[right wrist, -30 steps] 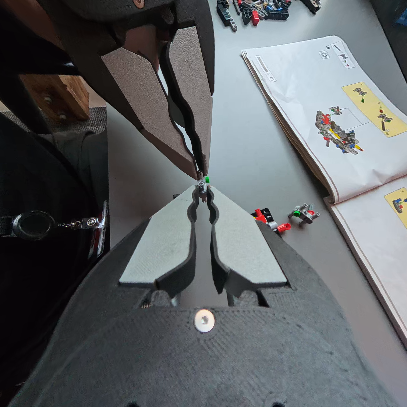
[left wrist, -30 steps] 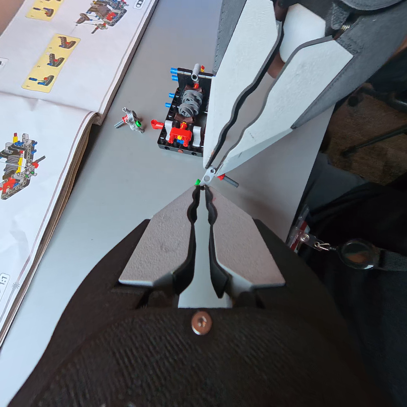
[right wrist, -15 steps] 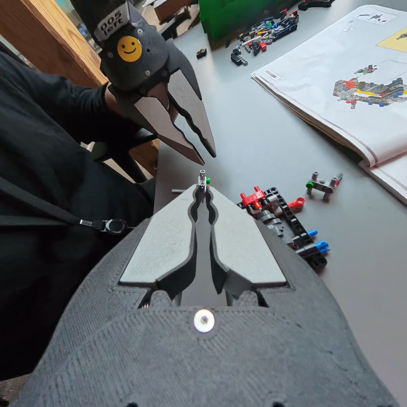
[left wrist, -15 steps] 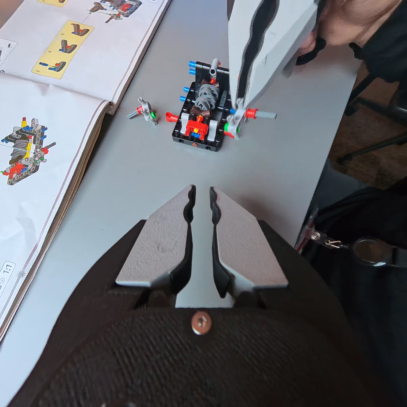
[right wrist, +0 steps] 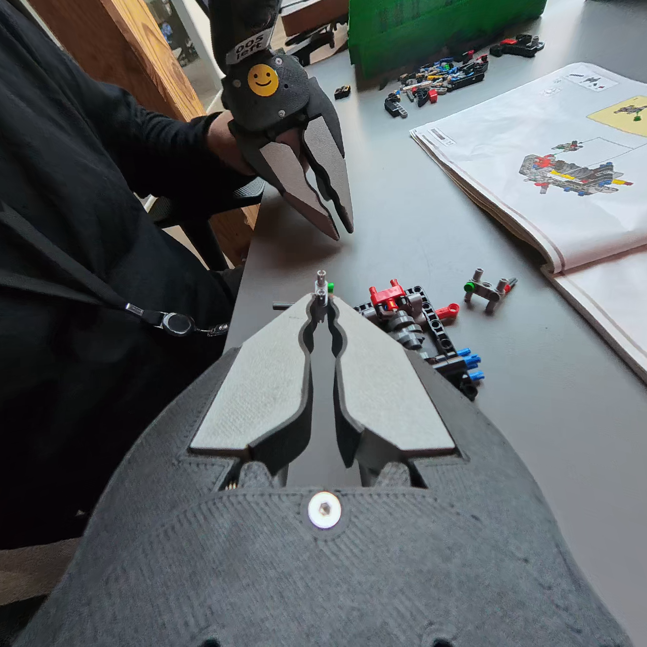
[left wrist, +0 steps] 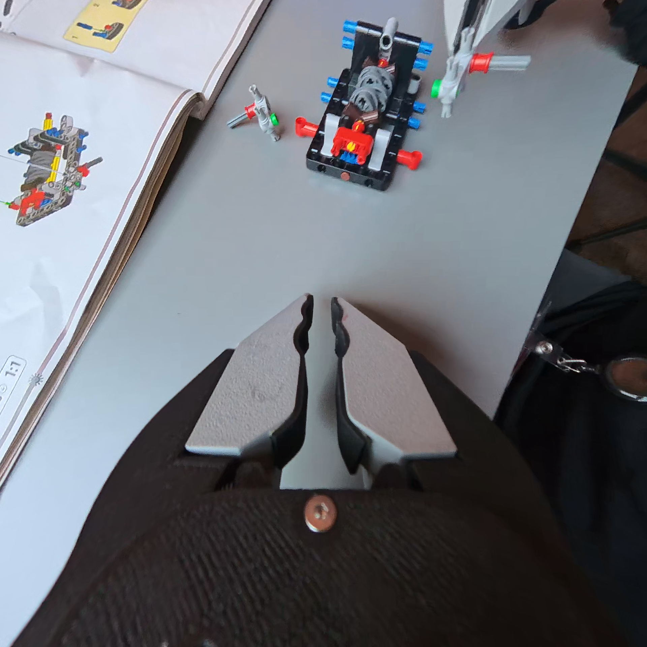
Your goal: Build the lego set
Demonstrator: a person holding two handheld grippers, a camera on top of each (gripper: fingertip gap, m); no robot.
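Grey bench: open instruction booklet along its left edge
Black frame build: sitting mid-bench, toward the right edge
Left claw: slightly parted, nothing in it, hanging over the near bench
Right claw: clamped on small grey connector piece, lifted just right of the build
Spare grey connector: between booklet and build

Left gripper empty, fingers slightly parted, hovering low over table. Right gripper raised, fingertips pinched closed.

Grey table; off its near edge, a badge reel clipped on black clothing; beyond, a wooden post
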